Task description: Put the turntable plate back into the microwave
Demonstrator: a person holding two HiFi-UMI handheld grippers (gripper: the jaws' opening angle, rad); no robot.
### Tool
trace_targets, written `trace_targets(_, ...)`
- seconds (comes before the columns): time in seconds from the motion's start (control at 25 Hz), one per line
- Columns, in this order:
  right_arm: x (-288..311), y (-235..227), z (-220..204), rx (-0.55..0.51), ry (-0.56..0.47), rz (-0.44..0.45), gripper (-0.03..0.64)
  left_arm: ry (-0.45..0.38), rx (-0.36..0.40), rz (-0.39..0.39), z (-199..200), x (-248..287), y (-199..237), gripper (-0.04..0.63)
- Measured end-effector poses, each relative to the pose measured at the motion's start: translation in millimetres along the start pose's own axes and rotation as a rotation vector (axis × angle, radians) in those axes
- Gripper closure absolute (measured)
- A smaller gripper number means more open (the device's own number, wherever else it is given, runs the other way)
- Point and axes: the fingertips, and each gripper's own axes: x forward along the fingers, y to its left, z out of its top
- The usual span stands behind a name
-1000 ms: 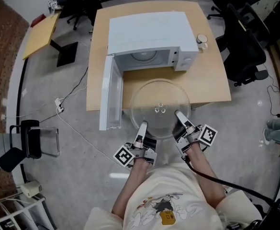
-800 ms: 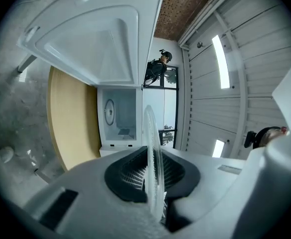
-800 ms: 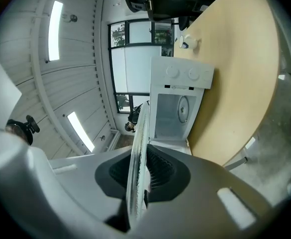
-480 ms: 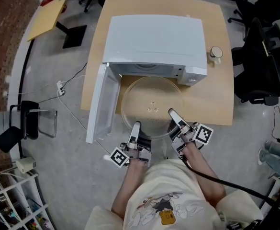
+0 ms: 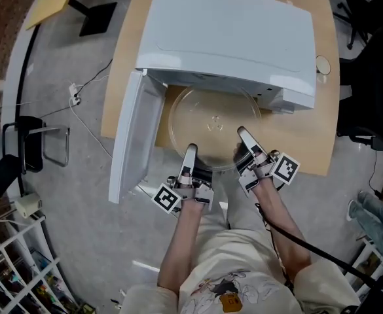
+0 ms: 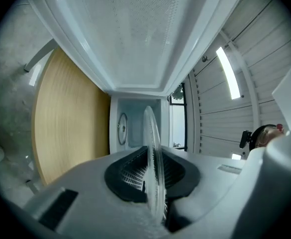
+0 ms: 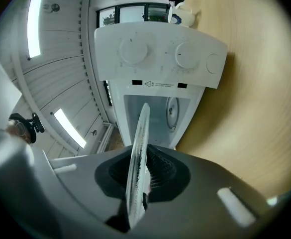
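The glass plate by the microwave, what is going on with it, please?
A person holds the turntable plate by its near rim, with the left hand-held gripper and the right hand-held gripper each shut on the edge. The plate is level in front of the microwave, whose door stands open to the left. Its far edge is about at the mouth of the cavity; it is not yet set down inside.

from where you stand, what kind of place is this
Probably an office or lab workroom, not a kitchen: the microwave sits on a plain wooden table, black office chairs stand nearby, and loose cables trail over the grey floor.
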Motion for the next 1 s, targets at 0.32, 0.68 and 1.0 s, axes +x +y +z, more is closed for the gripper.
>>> trace_targets(0.32, 58.6, -38.6, 21.8, -0.056, -0.011, -0.001, 0.580, -0.019, -0.008, -0.029, 39.0, 48.0, 44.4, 0.563)
trace_targets(0.68, 95.5, -54.5, 38.7, -0.087, -0.097, -0.013, 0.572, -0.029, -0.034, -0.027, 61.4, 86.6, 64.7, 0.561)
trace_targets(1.0, 115.0, -66.2, 52.1, -0.131, -0.177, -0.042, 0.572, -0.017, -0.027, -0.031, 71.1, 121.5, 73.7, 0.561)
